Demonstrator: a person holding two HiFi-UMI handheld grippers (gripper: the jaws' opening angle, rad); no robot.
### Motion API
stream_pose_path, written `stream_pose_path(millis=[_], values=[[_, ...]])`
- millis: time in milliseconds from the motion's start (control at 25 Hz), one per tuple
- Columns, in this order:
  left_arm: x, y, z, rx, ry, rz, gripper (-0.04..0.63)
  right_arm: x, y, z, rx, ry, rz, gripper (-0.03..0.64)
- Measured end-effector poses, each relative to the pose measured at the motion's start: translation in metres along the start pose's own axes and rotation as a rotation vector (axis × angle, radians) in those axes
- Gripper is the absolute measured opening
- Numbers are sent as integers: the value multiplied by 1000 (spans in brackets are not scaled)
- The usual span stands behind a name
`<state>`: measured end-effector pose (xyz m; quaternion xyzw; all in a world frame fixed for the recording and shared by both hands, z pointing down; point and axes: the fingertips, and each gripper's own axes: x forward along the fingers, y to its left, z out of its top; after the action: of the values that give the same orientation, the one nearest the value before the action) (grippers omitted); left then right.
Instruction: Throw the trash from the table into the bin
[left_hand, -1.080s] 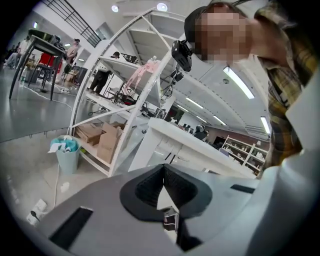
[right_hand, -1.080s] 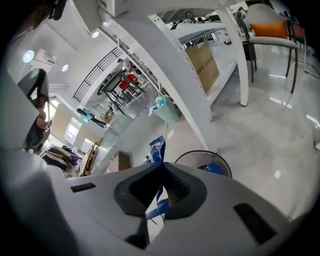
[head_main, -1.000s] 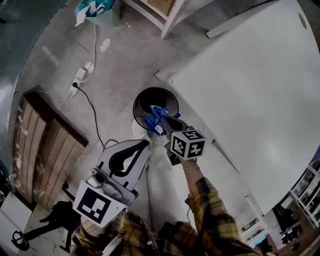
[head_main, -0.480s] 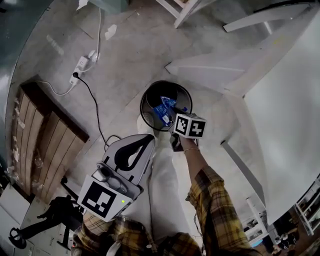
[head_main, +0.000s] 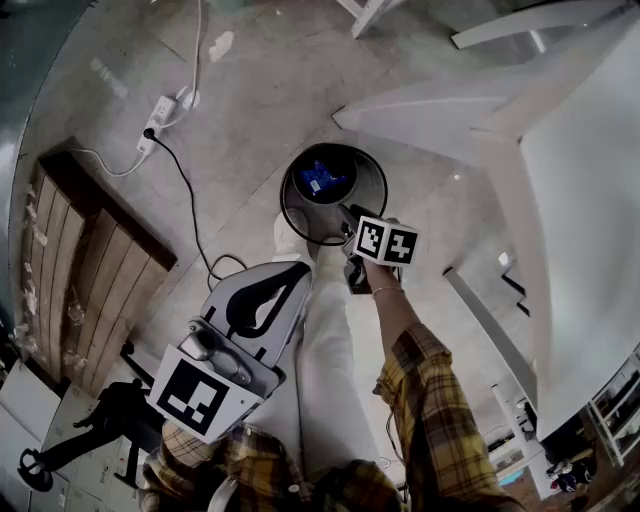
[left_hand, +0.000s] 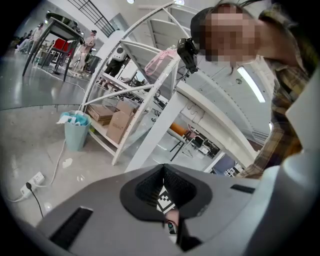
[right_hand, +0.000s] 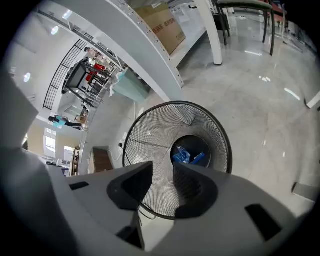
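The crumpled blue plastic wrapper (head_main: 322, 181) is lying at the bottom of the round black wire-mesh bin (head_main: 300, 215) on the grey floor, just off the corner of the white table (head_main: 590, 200). The right gripper (head_main: 355, 216) hangs over the bin's near rim, pointing steeply down into it. Its jaws have just been opening and there's nothing between them, only mesh and the wrapper (right_hand: 189, 156) far below. The left gripper (head_main: 297, 270) sits lower in the head view, well short of the bin, with its jaws closed tip to tip and holding nothing.
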<state>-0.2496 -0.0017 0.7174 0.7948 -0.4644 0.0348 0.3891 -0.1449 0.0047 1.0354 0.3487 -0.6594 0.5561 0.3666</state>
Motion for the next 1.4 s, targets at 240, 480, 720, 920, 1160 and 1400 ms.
stream_pose_path(millis=[240,480,720,920,1160,1400], values=[[-7,-26,28,26,-17,-36,9,-41,17,-1,-26,12,-10,117],[-19,-67,74,84,-67,-76,9,-97,50,2,-139,30,12,112],[-51,-110,127,125,-94,-107,9,-156,109,-4,-273,73,70,104],[-76,-146,173,162,-123,-151,9,-215,167,0,-364,38,133,104],[-102,-183,226,232,-168,-174,9,-294,235,29,-433,-107,237,104],[-123,-221,258,256,-186,-204,9,-393,291,65,-431,-348,320,104]])
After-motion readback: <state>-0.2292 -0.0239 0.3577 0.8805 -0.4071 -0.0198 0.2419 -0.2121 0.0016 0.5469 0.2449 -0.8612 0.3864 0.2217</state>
